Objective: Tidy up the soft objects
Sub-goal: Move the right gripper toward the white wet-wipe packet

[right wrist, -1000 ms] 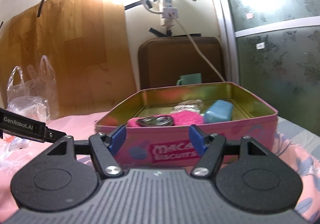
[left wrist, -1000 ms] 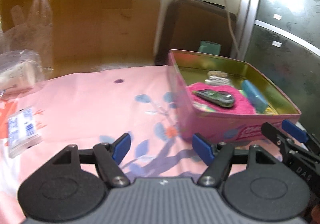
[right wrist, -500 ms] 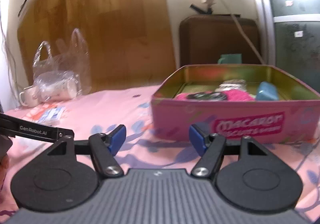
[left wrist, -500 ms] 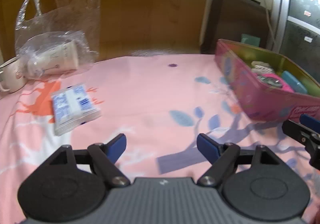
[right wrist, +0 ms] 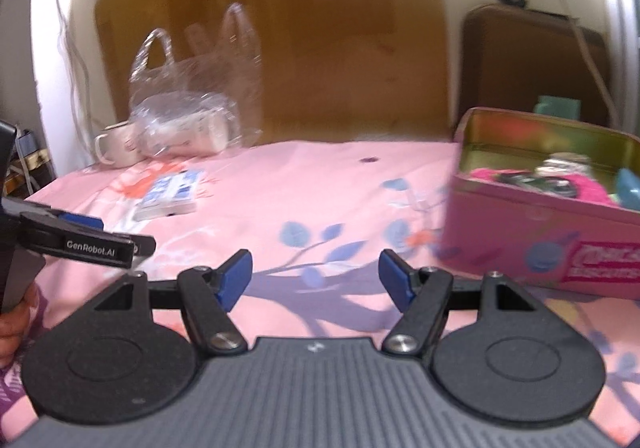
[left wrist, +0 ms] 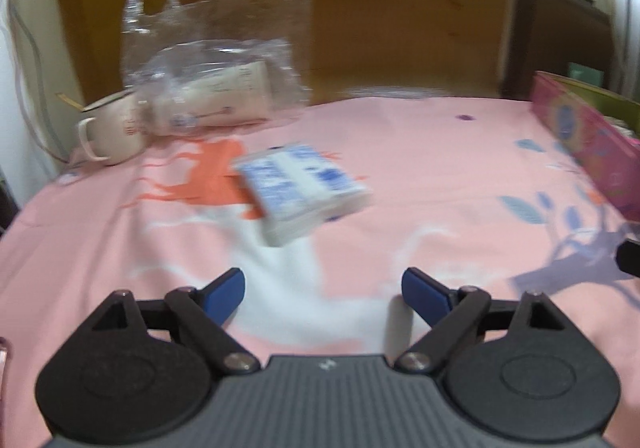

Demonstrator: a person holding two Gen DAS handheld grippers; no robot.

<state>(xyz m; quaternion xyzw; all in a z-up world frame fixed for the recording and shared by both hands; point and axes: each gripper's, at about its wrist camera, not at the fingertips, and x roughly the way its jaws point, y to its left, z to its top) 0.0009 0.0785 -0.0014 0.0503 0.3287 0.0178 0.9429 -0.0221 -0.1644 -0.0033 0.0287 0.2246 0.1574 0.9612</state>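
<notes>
Both the left gripper (left wrist: pixel 322 290) and right gripper (right wrist: pixel 315 274) gape empty over pink floral cloth (left wrist: pixel 420 175).

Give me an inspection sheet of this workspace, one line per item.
Surface: pink floral cloth.
Job's things: blue-and-white tissue pack lying flat on the cloth; pink tin, open, holding a pink fuzzy item and other things.
Clutter: clear plastic bag, cream mug.
Grippers: left gripper open, empty, facing the pack; right gripper open, empty.
Cables: white cord down the wall.
Surroundings: brown board, dark chair back.
</notes>
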